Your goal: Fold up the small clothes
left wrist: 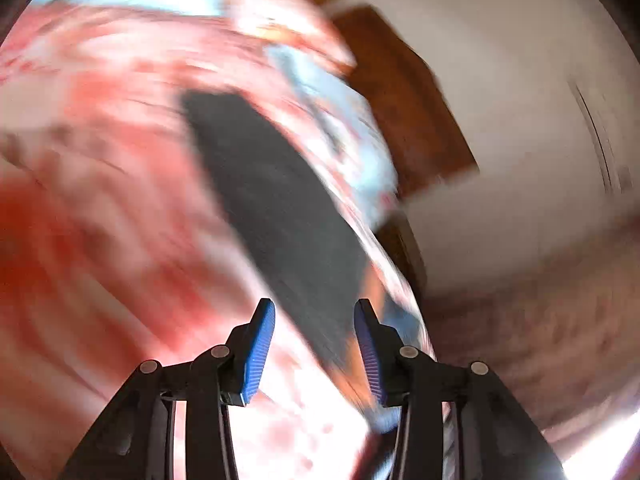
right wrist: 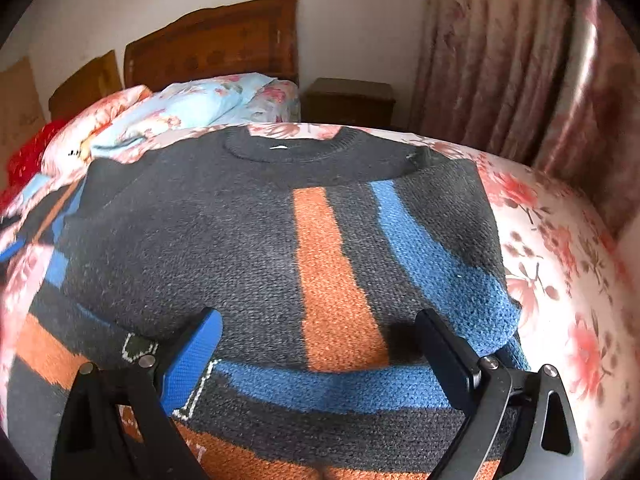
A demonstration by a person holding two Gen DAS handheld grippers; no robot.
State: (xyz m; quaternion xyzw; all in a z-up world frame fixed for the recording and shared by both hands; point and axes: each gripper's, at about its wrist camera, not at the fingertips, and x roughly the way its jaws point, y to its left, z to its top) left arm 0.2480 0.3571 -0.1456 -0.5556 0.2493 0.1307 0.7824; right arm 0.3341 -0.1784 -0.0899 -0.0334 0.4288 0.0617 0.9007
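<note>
A dark grey knitted sweater (right wrist: 224, 248) with orange and blue stripes lies on the floral bedsheet (right wrist: 560, 280), its collar toward the headboard. One part is folded over the body, so its stripes run crosswise to those below. My right gripper (right wrist: 318, 316) hovers open and wide over the near edge of that folded layer, with nothing pinched. The left wrist view is badly smeared by motion. There my left gripper (left wrist: 316, 308) stands with its blue pads apart, and a grey strip of the sweater (left wrist: 272, 200) runs down toward the right finger. Light sheet shows in the gap.
A wooden headboard (right wrist: 216, 40) and folded floral quilts (right wrist: 192, 108) fill the far end of the bed. A dark nightstand (right wrist: 348, 100) stands beside it, a patterned curtain (right wrist: 500, 60) hangs at the right, and a red cloth (right wrist: 28, 152) lies far left.
</note>
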